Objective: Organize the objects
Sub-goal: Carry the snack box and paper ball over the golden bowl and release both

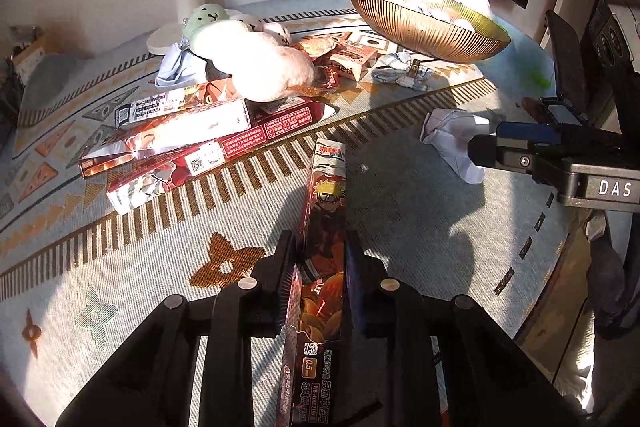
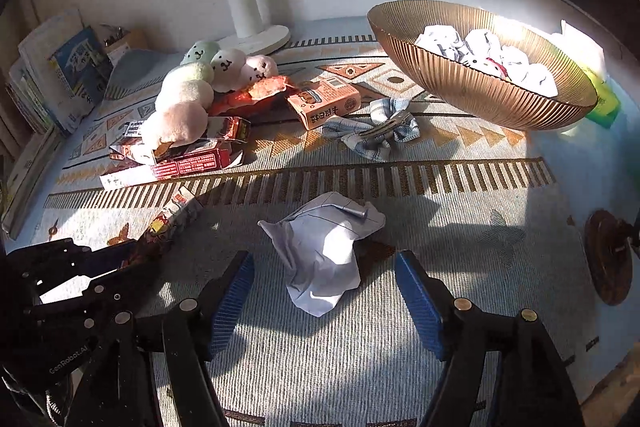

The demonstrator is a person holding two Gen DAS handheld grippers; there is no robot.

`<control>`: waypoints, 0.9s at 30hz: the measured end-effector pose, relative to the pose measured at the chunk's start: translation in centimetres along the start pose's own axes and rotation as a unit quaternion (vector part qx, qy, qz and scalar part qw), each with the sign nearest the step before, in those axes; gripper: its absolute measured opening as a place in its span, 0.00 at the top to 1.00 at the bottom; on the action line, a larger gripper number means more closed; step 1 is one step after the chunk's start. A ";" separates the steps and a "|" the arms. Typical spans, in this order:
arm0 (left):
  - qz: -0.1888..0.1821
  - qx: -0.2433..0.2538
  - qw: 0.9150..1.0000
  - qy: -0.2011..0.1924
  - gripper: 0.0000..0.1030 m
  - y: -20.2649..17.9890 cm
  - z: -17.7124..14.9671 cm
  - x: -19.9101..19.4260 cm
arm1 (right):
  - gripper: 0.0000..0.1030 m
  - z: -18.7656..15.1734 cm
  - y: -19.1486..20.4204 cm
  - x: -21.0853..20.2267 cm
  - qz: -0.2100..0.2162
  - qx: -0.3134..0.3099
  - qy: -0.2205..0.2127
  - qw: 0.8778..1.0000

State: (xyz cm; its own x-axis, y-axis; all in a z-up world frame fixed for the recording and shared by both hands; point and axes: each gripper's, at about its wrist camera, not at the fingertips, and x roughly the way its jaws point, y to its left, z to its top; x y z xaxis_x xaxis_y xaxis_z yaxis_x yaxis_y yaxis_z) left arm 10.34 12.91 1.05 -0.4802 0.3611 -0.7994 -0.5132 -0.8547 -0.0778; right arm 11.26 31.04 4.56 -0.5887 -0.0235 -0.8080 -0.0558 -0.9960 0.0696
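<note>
Glossy slim carton [image 1: 326, 227] clamped in left tongs [image 1: 320, 247]; right tongs [image 2: 325, 291] wide around crumpled paper [image 2: 324, 251].

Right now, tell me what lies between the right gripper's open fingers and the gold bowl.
In the right wrist view, the crumpled white paper lies just ahead of the right gripper; beyond it only patterned rug reaches the gold bowl.

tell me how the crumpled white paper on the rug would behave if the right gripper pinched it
The crumpled white paper looks thin and creased, so it would probably crush further and hold no shape. It seems very light, likely sliding on the woven rug if nudged. The open right gripper should probably close fully to keep it.
</note>
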 end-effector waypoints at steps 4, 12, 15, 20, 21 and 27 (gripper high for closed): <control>-0.012 -0.007 1.000 -0.006 0.85 0.1 0.0 -0.6 | 0.65 0.1 0.0 0.8 0.015 0.008 0.003 1.000; -0.037 0.006 0.999 -0.026 0.85 -1.5 1.4 -2.6 | 0.65 1.1 -2.0 -3.9 0.006 0.033 -0.071 0.997; -0.051 0.019 0.997 -0.047 0.85 -2.5 3.4 -4.3 | 0.65 2.6 -3.5 -6.0 -0.006 0.046 -0.103 0.994; -0.054 0.058 0.992 -0.098 0.85 -4.6 9.1 -6.7 | 0.65 6.7 -7.1 -8.7 -0.031 0.096 -0.147 0.984; -0.053 0.065 0.990 -0.111 0.85 -5.0 10.7 -7.0 | 0.65 7.6 -7.8 -9.1 -0.037 0.108 -0.156 0.981; -0.079 0.072 0.982 -0.153 0.85 -7.7 20.0 -5.9 | 0.65 12.1 -11.0 -9.5 -0.083 0.147 -0.187 0.968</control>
State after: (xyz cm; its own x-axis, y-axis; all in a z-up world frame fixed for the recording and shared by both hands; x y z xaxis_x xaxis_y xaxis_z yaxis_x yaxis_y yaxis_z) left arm 2.86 24.82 18.27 -0.5660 0.5988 -0.5666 -0.6835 -0.7251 -0.0835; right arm 7.72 43.30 18.56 -0.7993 0.2225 -0.5582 -0.3694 -0.9146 0.1645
